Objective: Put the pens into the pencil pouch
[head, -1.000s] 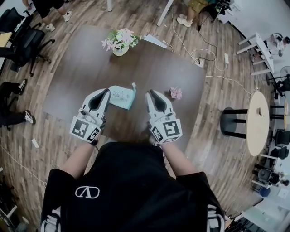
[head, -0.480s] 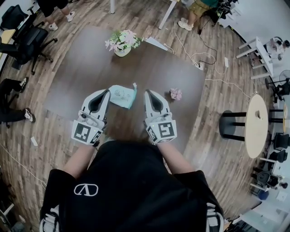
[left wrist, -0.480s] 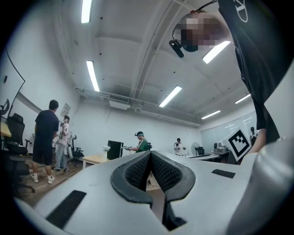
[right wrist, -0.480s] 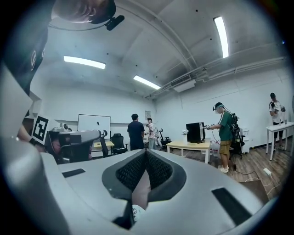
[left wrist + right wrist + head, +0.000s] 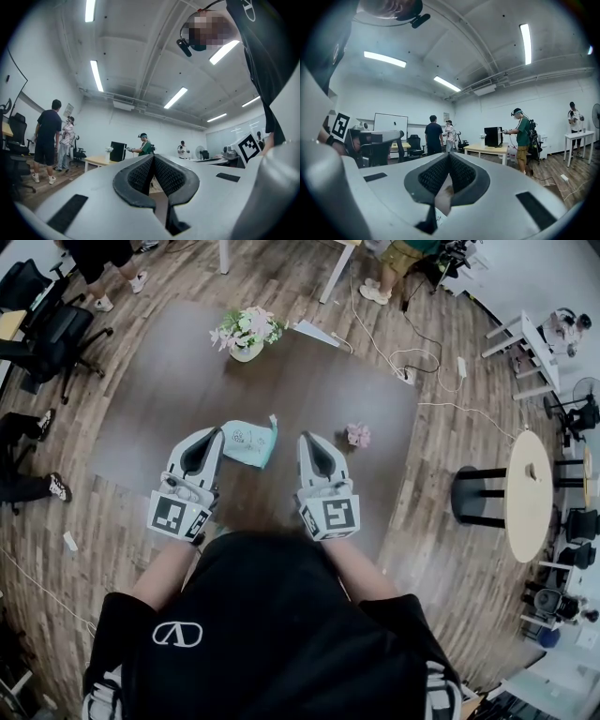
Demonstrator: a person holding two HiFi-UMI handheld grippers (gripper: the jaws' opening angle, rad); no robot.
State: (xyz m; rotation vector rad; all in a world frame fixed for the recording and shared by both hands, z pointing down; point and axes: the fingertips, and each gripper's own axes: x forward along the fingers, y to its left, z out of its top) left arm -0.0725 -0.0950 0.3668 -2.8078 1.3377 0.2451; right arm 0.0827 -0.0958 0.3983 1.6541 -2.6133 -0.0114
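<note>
A mint-green pencil pouch (image 5: 249, 443) lies on the dark table (image 5: 169, 390), just beyond and between my two grippers. A slim pale-blue piece (image 5: 274, 419) sticks out at its far right corner; I cannot tell whether it is a pen. No loose pen shows on the table. My left gripper (image 5: 219, 430) is shut and empty, its tip beside the pouch's left end. My right gripper (image 5: 303, 437) is shut and empty, just right of the pouch. In the left gripper view (image 5: 153, 156) and the right gripper view (image 5: 449, 154) the jaws meet and point level across the room.
A vase of pink and white flowers (image 5: 246, 331) stands at the table's far side. A small pink thing (image 5: 356, 434) lies right of my right gripper. Office chairs (image 5: 52, 329) stand to the left, a round white table (image 5: 530, 493) to the right, cables (image 5: 412, 352) on the floor.
The right gripper has shifted slightly left, toward the pouch. The left gripper has barely moved. The pouch lies where it was.
</note>
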